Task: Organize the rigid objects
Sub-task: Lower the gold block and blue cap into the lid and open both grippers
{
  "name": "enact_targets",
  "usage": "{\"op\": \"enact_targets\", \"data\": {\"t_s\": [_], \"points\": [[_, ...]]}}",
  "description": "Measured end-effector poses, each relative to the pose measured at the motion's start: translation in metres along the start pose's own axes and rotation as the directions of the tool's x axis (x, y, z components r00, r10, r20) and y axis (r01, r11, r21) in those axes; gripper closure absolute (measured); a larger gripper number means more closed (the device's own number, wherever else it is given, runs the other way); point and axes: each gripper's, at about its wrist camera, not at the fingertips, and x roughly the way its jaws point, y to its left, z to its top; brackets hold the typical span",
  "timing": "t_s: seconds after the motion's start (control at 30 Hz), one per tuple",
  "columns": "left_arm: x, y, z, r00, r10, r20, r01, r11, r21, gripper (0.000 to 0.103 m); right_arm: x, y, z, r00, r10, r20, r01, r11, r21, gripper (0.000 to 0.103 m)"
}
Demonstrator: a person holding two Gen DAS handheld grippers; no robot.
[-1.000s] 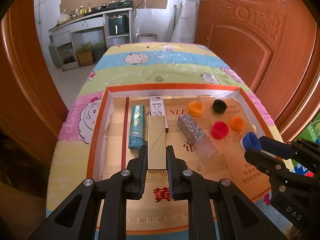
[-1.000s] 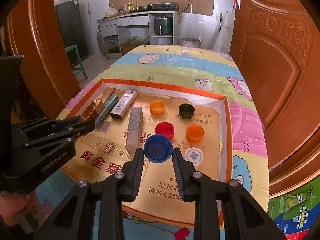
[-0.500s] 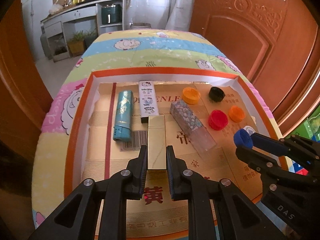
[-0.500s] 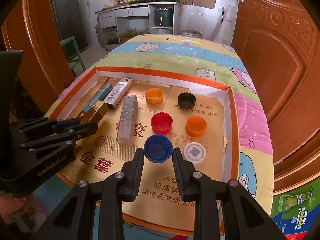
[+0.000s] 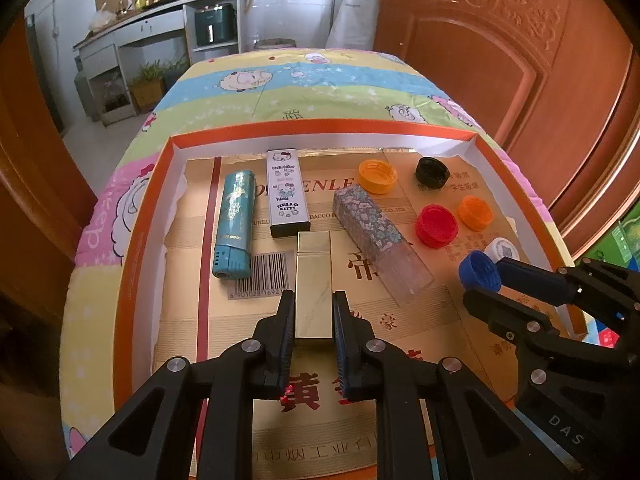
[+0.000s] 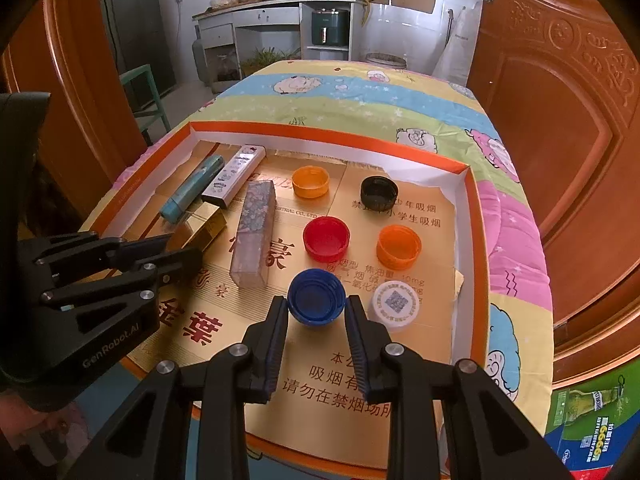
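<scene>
Landmark: the orange-rimmed tray (image 5: 148, 216), lying on a cartoon-print bedspread (image 5: 320, 88); every place below is given from it.
Left gripper (image 5: 314, 316): over the tray's near-left part, jaws clamped on the near end of the gold lighter (image 5: 314, 276).
Gold lighter's axis: its length runs straight out from the jaws toward the tray's far wall, far end just short of the Hello Kitty lighter (image 5: 287, 194), with the teal lighter (image 5: 234, 224) on its left and the floral case (image 5: 378, 236) on its right, all lying roughly parallel.
Right gripper (image 6: 316, 314): over the tray's near-right part, jaws closed on the blue cap (image 6: 316, 296), open side up.
Cap group: red cap (image 6: 326, 238), orange cap (image 6: 398, 246) and white cap (image 6: 395, 304) lie around it.
Coming move, as I judge it: each hand sets its piece down in its own group; the left hand is nearer the lighters.
</scene>
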Motion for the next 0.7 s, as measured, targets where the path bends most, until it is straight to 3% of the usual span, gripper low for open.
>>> {"op": "enact_targets", "data": {"t_s": [0.2, 0.37, 0.53, 0.7], "points": [[0.0, 0.001, 0.0, 1.0, -0.012, 0.006, 0.012, 1.0, -0.004, 0.079, 0.005, 0.0, -0.002, 1.0, -0.003, -0.012, 0.003, 1.0, -0.001, 0.073], [-0.001, 0.005, 0.0, 1.0, -0.009, 0.016, 0.009, 1.0, -0.017, 0.066, 0.008, 0.001, -0.003, 1.0, -0.014, -0.014, 0.013, 1.0, -0.017, 0.073], [-0.001, 0.009, 0.0, 1.0, -0.007, 0.022, 0.008, 1.0, -0.029, 0.065, 0.009, 0.0, -0.003, 1.0, -0.012, -0.011, 0.012, 1.0, -0.023, 0.072], [-0.001, 0.01, -0.001, 1.0, -0.015, 0.027, 0.016, 0.999, -0.035, 0.065, 0.008, 0.001, -0.004, 1.0, -0.011, -0.005, 0.011, 1.0, -0.027, 0.064]]}}
